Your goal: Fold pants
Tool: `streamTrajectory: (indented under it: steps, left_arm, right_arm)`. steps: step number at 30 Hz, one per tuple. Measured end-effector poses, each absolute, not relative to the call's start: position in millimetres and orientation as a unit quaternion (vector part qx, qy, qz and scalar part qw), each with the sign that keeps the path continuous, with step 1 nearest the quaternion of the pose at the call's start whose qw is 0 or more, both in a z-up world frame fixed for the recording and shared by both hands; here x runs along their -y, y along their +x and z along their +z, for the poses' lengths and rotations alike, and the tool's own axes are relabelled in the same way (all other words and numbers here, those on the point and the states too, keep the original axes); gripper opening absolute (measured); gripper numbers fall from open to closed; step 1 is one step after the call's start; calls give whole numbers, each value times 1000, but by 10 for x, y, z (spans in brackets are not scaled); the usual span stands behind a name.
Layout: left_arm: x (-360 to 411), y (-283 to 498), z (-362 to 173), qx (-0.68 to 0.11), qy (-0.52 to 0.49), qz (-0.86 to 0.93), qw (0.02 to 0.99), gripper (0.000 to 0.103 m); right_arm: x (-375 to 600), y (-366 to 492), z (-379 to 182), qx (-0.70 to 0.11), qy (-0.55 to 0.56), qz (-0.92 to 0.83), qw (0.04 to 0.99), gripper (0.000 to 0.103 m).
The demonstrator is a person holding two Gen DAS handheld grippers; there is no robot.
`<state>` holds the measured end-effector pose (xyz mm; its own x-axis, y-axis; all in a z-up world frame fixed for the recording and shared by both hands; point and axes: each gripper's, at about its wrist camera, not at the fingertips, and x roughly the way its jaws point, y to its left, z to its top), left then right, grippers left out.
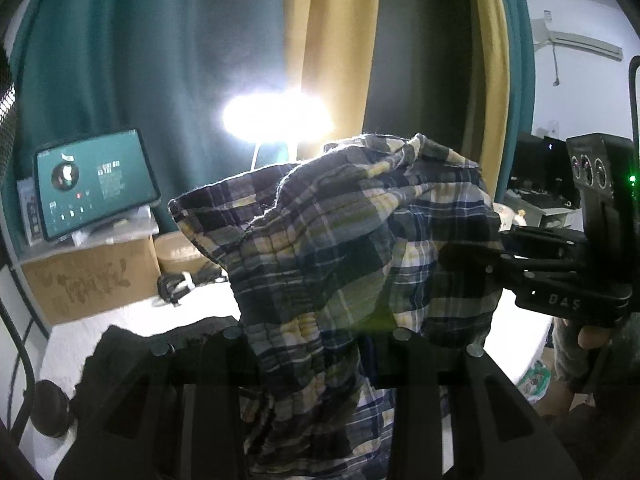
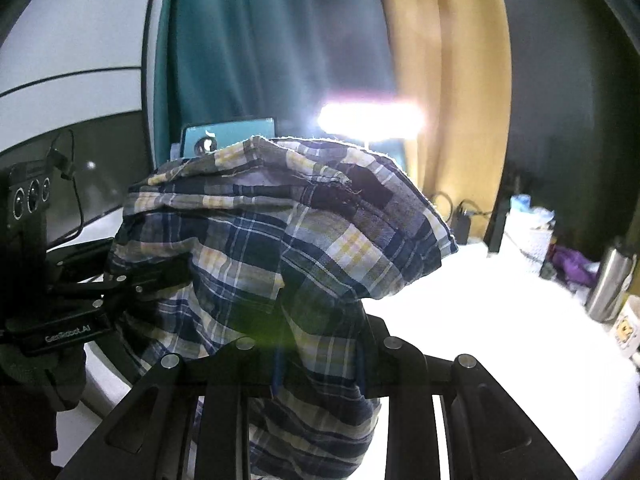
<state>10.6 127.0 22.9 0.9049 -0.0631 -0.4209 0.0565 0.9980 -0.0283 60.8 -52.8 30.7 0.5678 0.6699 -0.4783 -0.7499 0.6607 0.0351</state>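
Pants [image 1: 340, 248] of thin, crinkled plaid cotton in navy, grey and pale yellow hang bunched in the middle of both views, lifted off the white table [image 2: 500, 320], so by my reckoning no neat fold is made yet and nearly all the folding is left. Left gripper [image 1: 316, 354] and right gripper [image 2: 320, 360] each have their black fingers pinching a gathered wad of cloth. Teal and mustard curtains [image 1: 180, 60] hang behind, with a glaring lamp [image 1: 278, 114] and a tablet [image 1: 94, 182] on a cardboard box [image 1: 88, 276] at left.
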Motion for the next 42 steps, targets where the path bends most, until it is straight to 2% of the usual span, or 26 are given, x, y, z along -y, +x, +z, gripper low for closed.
streamTrajectory:
  steps: [14,32,37,39,42]
  left_arm:
    - [-1590,777,-359,-311,-19,-29,950,33]
    - [-1955,1207,-846,-392,-65,-3,918,35]
    - [-2039,1232,-897,-403,-75,2,912,38]
    - [-2046,1245,-906,-405,-73,3,911,38]
    - [-2058,1236,-910,-407,-74,6,910,39]
  right_arm:
    - [32,1316,-334,-330,-72,404,850,27]
    - [-435,2070,-1043,-434,-67,394,808,27]
    - [-409,2241,-1157,-451,-62,373,808,44]
    - [-359,2295,-1187,-450,-63,362,814,58]
    - [-255,2351,-1223,-451,-65,342,822,60]
